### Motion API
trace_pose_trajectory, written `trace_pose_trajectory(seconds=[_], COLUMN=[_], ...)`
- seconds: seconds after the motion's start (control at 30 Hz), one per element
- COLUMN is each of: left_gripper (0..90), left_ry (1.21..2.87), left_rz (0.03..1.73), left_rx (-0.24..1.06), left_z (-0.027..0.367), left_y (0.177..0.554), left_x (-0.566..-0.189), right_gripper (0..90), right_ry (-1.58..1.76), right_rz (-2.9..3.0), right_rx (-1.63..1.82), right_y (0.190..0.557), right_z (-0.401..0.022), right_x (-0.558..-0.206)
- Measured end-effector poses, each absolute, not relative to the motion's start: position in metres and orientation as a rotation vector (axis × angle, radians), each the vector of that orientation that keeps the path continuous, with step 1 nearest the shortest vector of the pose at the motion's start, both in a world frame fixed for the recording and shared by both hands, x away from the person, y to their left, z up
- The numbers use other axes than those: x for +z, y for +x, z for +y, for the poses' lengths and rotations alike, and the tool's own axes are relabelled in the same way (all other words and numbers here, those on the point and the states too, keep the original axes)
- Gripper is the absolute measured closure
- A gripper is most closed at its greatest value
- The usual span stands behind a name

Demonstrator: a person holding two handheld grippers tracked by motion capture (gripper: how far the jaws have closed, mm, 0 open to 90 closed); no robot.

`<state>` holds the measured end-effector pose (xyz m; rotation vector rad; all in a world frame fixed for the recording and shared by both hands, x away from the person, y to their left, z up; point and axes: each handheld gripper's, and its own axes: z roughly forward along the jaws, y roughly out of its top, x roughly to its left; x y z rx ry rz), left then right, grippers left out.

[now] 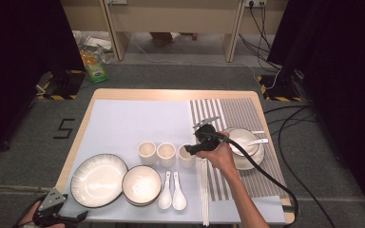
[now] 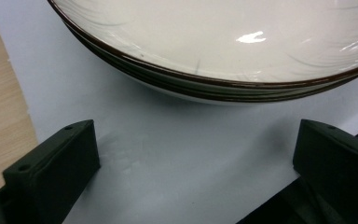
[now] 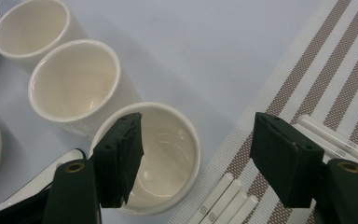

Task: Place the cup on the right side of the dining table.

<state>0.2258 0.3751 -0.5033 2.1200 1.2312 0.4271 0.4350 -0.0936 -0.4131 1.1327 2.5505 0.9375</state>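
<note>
Three white cups stand in a row on the pale blue mat (image 1: 123, 123). My right gripper (image 1: 190, 150) hovers at the rightmost cup (image 1: 185, 159), held by a hand coming from the lower right. In the right gripper view the jaws of that gripper (image 3: 200, 154) are open: one jaw hangs over the inside of this cup (image 3: 168, 158), the other over the striped mat (image 3: 307, 70), with the cup's rim between them and untouched. My left gripper (image 1: 71, 216) rests at the table's front left corner, open (image 2: 196, 154), facing the dark-rimmed large plate (image 2: 214, 42).
A large plate (image 1: 99, 179), a bowl (image 1: 141, 184) and two white spoons (image 1: 172, 191) lie in front of the cups. White chopsticks (image 1: 203, 190) lie along the striped mat's edge. A bowl on a plate with a spoon (image 1: 244, 142) stands on the striped mat.
</note>
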Motion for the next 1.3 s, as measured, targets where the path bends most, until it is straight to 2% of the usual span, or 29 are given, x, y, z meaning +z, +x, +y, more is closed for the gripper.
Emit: trace_pose_trajectory(seconds=[0.4, 0.87, 1.07, 1.3], left_gripper=[0.0, 0.0, 0.0, 0.0], left_ry=[2.121, 2.124, 2.120, 2.122], left_rz=[1.222, 1.219, 1.222, 1.222], left_rx=[0.432, 0.426, 0.433, 0.431], left_z=[0.376, 0.376, 0.376, 0.376], left_y=[0.225, 0.225, 0.225, 0.226], left_x=[-0.504, -0.503, -0.504, -0.503], right_gripper=[39.9, 50.4, 55.9, 69.6], right_ry=[1.147, 1.137, 1.121, 1.063], right_rz=[2.580, 2.640, 2.664, 2.691], right_rx=[0.924, 0.892, 0.871, 0.875], right_y=[0.439, 0.445, 0.446, 0.447], right_z=[-0.089, -0.087, -0.087, -0.086], right_x=[-0.424, -0.446, -0.452, -0.453])
